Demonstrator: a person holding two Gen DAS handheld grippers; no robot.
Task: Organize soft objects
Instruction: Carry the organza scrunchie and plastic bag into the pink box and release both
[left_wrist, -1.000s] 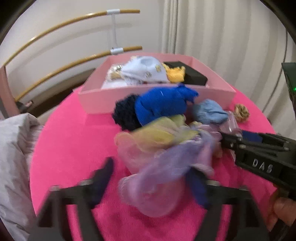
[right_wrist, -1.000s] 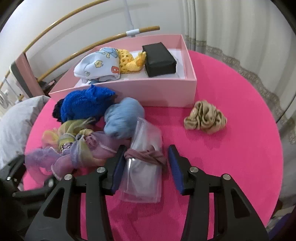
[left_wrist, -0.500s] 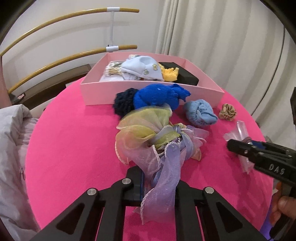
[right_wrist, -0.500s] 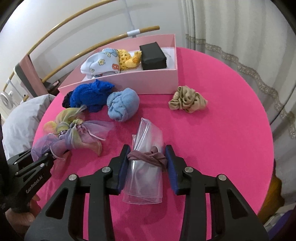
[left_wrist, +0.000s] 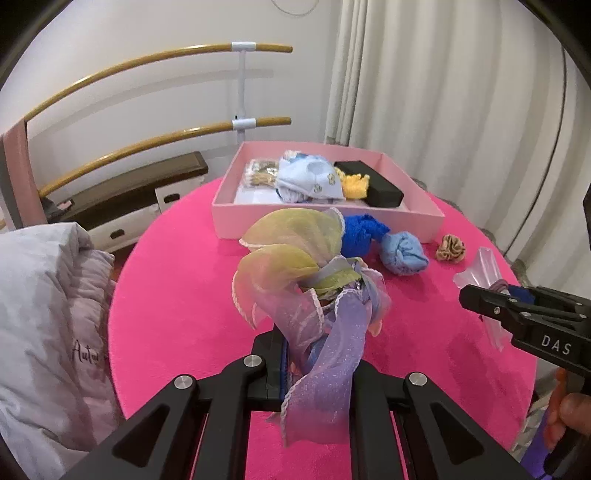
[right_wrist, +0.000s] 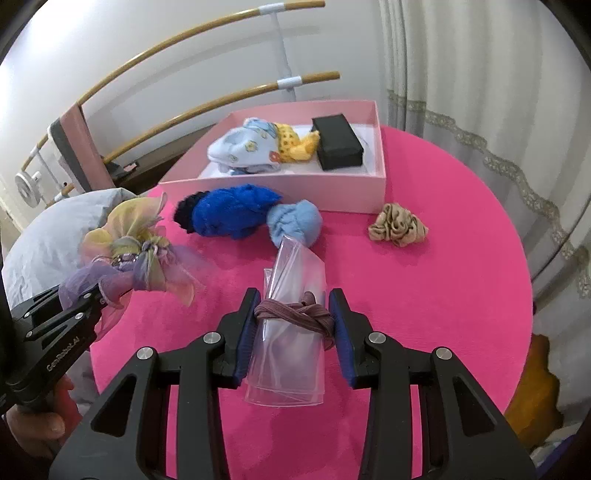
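My left gripper (left_wrist: 317, 354) is shut on a yellow and purple organza bow (left_wrist: 295, 280) and holds it above the pink table; it also shows in the right wrist view (right_wrist: 129, 254). My right gripper (right_wrist: 293, 325) is shut on a clear plastic bag tied with a mauve band (right_wrist: 291, 314), lifted off the table. A pink box (right_wrist: 380, 177) at the back holds a light blue cloth (right_wrist: 243, 147), a yellow knit piece (right_wrist: 295, 144) and a black case (right_wrist: 338, 146). A blue knit bundle (right_wrist: 229, 210), a light blue roll (right_wrist: 295, 221) and a tan scrunchie (right_wrist: 399, 225) lie in front of it.
The round table (right_wrist: 443, 295) is covered in pink cloth. A grey quilted bundle (left_wrist: 44, 314) lies off its left edge. Curved wooden rails (left_wrist: 147, 59) and a white curtain (left_wrist: 443, 110) stand behind the table.
Both grippers have risen and pulled back from the table. The left one closed on the bow and lifted it. The right one lifted the tied bag.
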